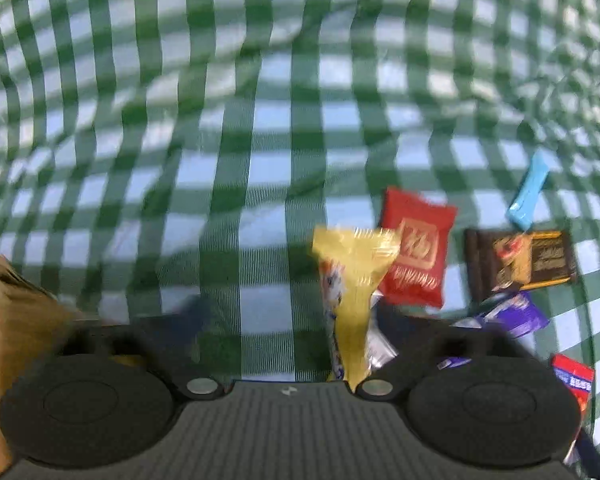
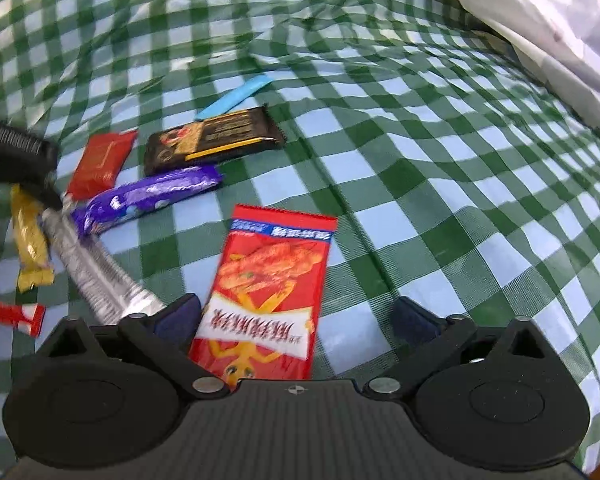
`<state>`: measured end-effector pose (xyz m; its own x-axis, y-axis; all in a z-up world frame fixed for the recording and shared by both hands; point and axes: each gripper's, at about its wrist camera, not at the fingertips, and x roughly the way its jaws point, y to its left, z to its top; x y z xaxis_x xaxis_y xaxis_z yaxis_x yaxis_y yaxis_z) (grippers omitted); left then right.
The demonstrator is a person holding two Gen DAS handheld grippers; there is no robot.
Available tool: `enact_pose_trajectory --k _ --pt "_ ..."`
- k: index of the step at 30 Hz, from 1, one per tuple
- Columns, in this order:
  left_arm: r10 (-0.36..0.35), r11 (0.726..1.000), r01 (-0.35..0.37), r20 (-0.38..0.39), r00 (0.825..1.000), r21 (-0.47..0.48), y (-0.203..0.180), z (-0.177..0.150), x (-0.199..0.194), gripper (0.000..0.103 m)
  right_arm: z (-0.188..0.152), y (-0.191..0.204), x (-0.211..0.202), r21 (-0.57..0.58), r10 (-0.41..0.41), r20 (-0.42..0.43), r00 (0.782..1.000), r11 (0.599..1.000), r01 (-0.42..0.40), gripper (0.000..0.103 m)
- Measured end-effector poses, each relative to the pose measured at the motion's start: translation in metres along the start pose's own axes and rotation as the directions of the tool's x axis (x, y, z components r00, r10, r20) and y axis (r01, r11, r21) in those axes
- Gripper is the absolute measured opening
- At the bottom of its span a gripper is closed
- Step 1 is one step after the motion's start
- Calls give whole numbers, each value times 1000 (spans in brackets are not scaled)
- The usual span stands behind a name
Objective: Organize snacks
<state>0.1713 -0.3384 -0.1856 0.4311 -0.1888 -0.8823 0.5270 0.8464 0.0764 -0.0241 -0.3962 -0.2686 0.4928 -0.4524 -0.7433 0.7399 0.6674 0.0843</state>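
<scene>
Barely begun: snacks loose on checked cloth (image 2: 420, 128). Left gripper (image 1: 288, 320) and right gripper (image 2: 296, 316) part-open, straddling yellow wrapper (image 1: 350, 280), red packet (image 2: 268, 292); neither pinched yet.

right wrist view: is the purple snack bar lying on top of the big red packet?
No, the purple snack bar lies on the cloth, apart from the big red packet.

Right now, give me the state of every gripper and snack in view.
left gripper: open, yellow packet between fingers, unpinched
right gripper: open, large red packet between fingers
yellow packet: lying loose
large red packet: flat, ungripped
purple bar: flat, untouched
brown bar: flat, untouched
blue stick: flat, untouched
</scene>
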Motion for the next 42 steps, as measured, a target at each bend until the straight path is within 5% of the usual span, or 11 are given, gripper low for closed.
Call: enact_pose_trajectory --k 1,4,12,22,29,42 --pt "-20 1000 20 -6 1000 9 0 3 -2 25 1 1 -4 -15 9 9 1000 1000 -8 53" --pt "-87 996 87 -12 996 -22 5 5 -19 16 4 2 -9 -20 45 -10 999 999 -45 49" --pt "-171 985 168 84 982 39 12 -16 -116 15 13 -12 -67 29 31 82 996 999 -33 48" --pt "-132 991 130 106 986 29 59 -66 -225 15 5 -6 -169 19 92 164 982 995 -96 48" --pt "-95 995 99 127 987 -25 131 -119 -289 15 -22 37 -243 -39 218 192 957 976 -214 48" --pt "5 988 16 130 991 -157 249 -221 -351 15 -81 132 -335 -244 438 109 892 882 -403 48"
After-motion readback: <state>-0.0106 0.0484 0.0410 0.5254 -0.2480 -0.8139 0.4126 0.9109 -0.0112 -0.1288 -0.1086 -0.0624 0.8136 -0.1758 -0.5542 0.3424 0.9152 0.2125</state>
